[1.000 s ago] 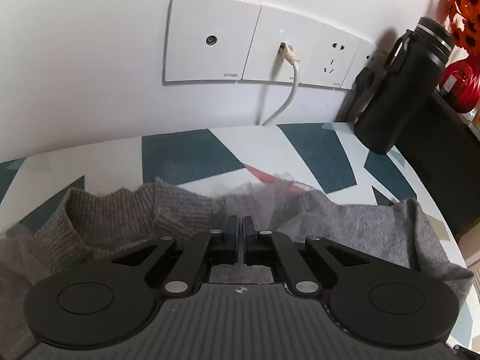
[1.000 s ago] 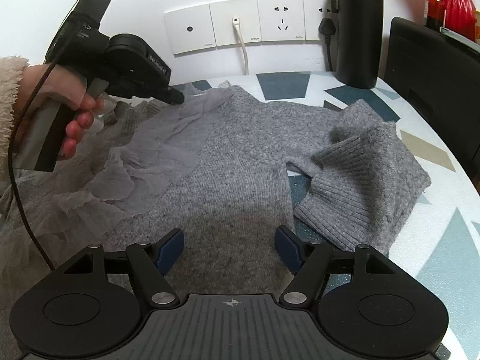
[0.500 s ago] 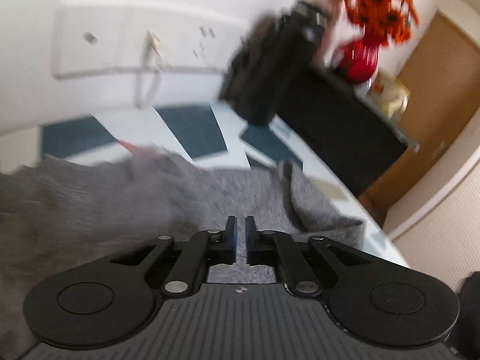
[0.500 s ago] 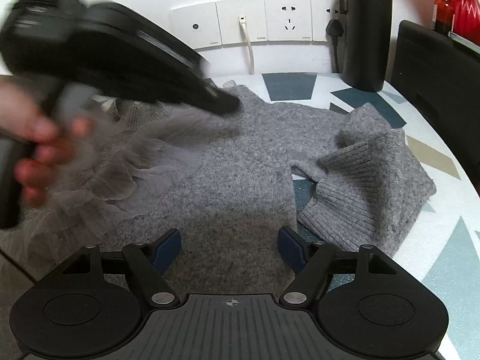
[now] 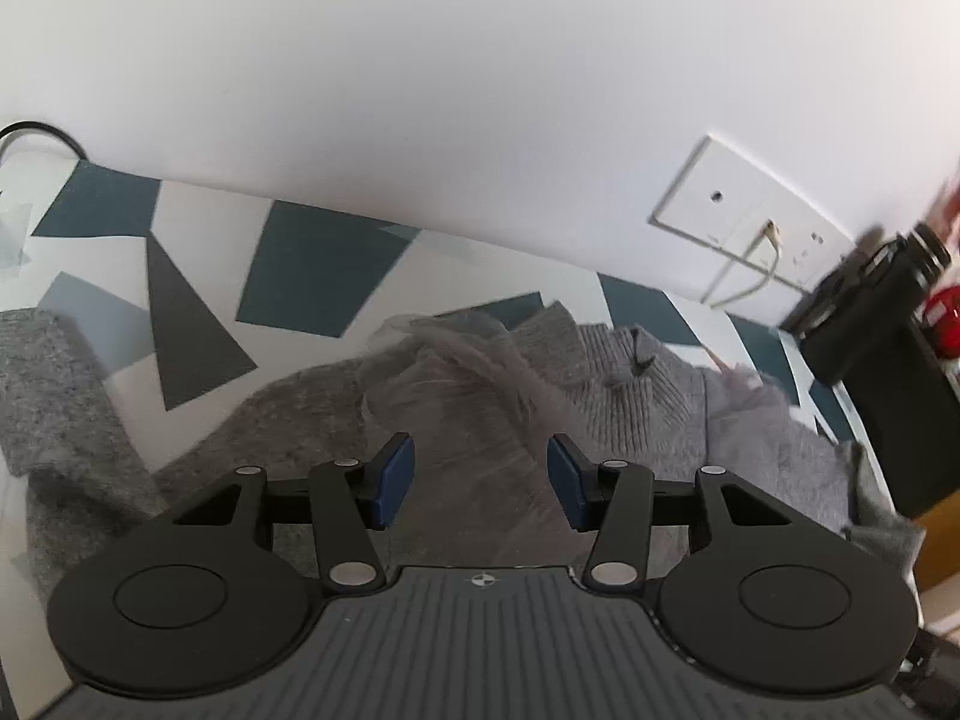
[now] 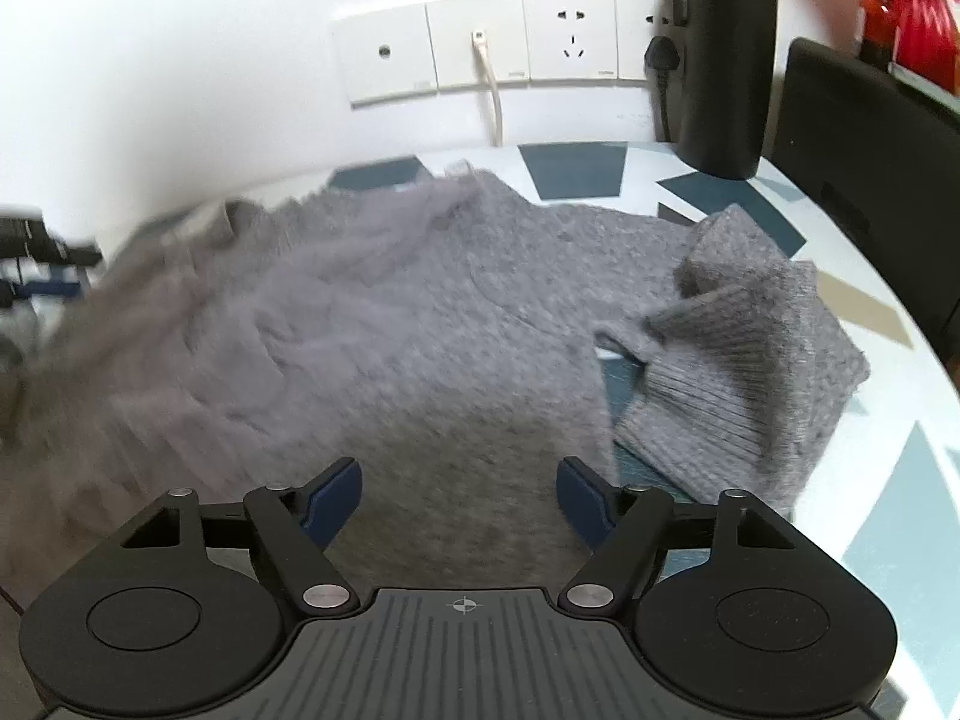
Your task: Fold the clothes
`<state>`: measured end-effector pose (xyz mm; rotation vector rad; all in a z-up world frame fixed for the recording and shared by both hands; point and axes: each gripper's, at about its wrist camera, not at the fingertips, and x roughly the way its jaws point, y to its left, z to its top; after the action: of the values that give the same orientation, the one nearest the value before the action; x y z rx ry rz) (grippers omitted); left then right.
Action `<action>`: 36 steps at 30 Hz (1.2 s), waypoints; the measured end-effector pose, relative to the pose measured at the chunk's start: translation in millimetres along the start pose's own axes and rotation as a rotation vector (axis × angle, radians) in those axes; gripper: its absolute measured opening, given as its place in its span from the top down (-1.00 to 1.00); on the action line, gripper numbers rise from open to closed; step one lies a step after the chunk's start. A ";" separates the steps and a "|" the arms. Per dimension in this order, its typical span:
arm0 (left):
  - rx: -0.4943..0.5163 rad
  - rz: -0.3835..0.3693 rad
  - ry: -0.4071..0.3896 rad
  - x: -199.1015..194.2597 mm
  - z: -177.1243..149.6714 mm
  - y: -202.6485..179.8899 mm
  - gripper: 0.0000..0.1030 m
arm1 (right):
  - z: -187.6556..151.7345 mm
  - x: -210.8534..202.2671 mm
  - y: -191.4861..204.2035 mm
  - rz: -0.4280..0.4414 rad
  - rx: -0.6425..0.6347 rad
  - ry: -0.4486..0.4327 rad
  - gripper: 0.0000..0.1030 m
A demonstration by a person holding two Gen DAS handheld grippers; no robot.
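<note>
A grey knit sweater point(image 6: 468, 324) with a sheer frilled layer point(image 6: 288, 300) lies spread on the patterned table point(image 6: 888, 396). One ribbed sleeve point(image 6: 738, 360) is folded in at the right. My right gripper point(image 6: 459, 498) hovers open over the sweater's near part, nothing between its pads. In the left wrist view the same sweater point(image 5: 606, 396) lies below my left gripper point(image 5: 480, 480), whose jaws are opening; only loose cloth point(image 5: 468, 384) shows in the gap and the pads press on nothing. Another grey knit part point(image 5: 54, 384) lies at the far left.
A black bottle point(image 6: 726, 54) stands at the back right by the wall sockets point(image 6: 510, 42), with a white cable point(image 6: 492, 96) plugged in. A black box point(image 6: 864, 150) sits at the right edge. The wall point(image 5: 480, 90) runs close behind the table.
My left gripper has let go of the frilled cloth, its jaws going from shut to apart, and swung away to the left. The cloth has dropped onto the sweater. The right gripper stays put.
</note>
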<state>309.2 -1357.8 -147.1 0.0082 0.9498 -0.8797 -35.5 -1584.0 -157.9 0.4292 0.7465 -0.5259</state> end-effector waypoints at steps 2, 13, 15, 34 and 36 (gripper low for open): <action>0.034 -0.016 0.030 6.2 -4.2 -3.3 0.04 | 5.2 -4.0 8.1 0.009 -0.010 -0.020 -0.34; 0.196 0.156 0.096 14.5 -8.3 18.9 0.04 | 30.2 8.4 87.5 0.080 -0.086 -0.075 -0.52; 0.211 0.174 0.096 12.6 -4.7 23.6 0.04 | 29.3 22.8 105.3 0.058 -0.124 -0.068 -0.53; 0.456 -0.008 0.181 62.6 -10.4 -109.2 0.39 | -12.6 41.5 105.8 -0.072 -0.156 -0.017 -0.94; 0.416 -0.021 0.176 57.5 -13.0 -99.6 0.91 | -13.3 41.5 104.9 -0.068 -0.159 -0.021 -0.95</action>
<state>250.3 -1456.5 -160.3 0.4384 0.9152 -1.0965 44.9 -1506.3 -178.1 0.2512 0.7787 -0.5299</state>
